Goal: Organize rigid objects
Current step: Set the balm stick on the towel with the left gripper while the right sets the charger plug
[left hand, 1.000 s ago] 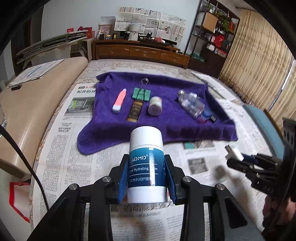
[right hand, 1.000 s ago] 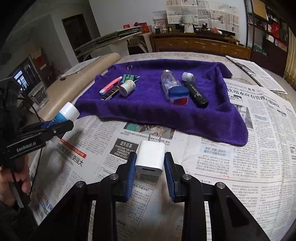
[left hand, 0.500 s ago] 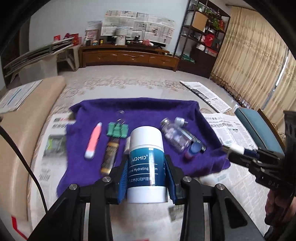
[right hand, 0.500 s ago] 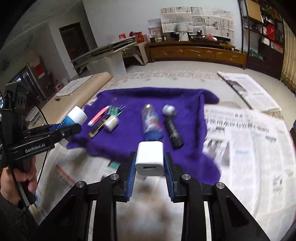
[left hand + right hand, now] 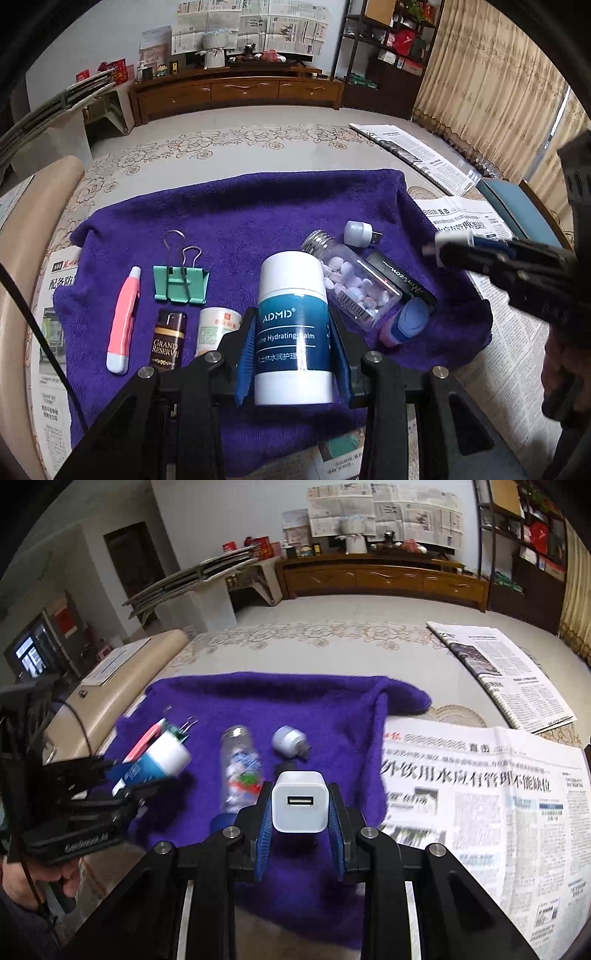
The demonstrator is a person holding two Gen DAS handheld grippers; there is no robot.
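My left gripper point(image 5: 293, 349) is shut on a white and blue balm bottle point(image 5: 293, 325), held upright over the near part of the purple towel point(image 5: 258, 218). My right gripper point(image 5: 300, 827) is shut on a white USB charger cube point(image 5: 300, 801), above the towel's near right part. On the towel lie a pink pen point(image 5: 123, 321), a green binder clip point(image 5: 181, 282), a brown mini bottle point(image 5: 168, 341), a small white jar point(image 5: 214, 328), a clear pill bottle point(image 5: 354, 284), a black tube point(image 5: 402, 280) and a small white USB light point(image 5: 358, 232).
Newspapers point(image 5: 480, 786) cover the floor around the towel; a folded paper point(image 5: 498, 664) lies at the far right. A beige padded bench point(image 5: 122, 679) runs along the left. A wooden cabinet point(image 5: 236, 92) and shelves stand at the back. A teal stool point(image 5: 517, 206) is at right.
Both grippers have moved forward from above the newspaper to over the purple towel, each still holding its object. The towel's items now lie just ahead of the fingers.
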